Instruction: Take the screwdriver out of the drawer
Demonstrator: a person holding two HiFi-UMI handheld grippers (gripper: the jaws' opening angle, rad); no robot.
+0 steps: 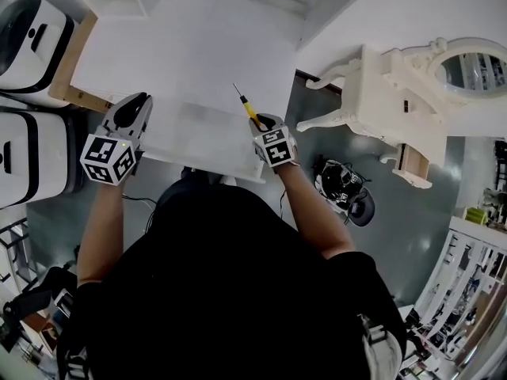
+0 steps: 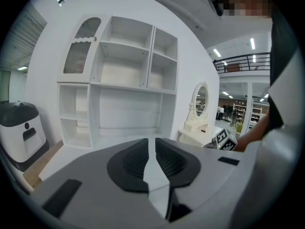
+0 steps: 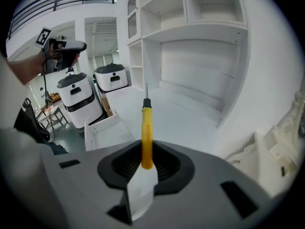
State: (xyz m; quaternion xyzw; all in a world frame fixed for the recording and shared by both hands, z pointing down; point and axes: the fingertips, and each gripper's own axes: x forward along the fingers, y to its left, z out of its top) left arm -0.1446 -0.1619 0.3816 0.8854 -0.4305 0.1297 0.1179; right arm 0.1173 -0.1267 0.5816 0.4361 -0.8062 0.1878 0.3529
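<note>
The screwdriver (image 1: 247, 107) has a yellow handle and a thin metal shaft, and it points away from me over the white desk top (image 1: 182, 54). My right gripper (image 1: 262, 122) is shut on its handle. In the right gripper view the screwdriver (image 3: 147, 128) stands up from between the jaws of the right gripper (image 3: 147, 151). The open white drawer (image 3: 102, 128) lies below and to the left there, and in the head view the drawer (image 1: 226, 169) juts out at the desk's front edge. My left gripper (image 1: 133, 105) hovers left of it; the left gripper (image 2: 150, 142) has its jaws a narrow gap apart, with nothing between them.
A white shelf unit (image 2: 124, 75) rises behind the desk. Two white-and-black appliances (image 1: 32, 38) (image 1: 24, 157) stand at the left. A white dressing table with an oval mirror (image 1: 396, 93) is at the right, with a dark object (image 1: 344, 188) on the grey floor beside it.
</note>
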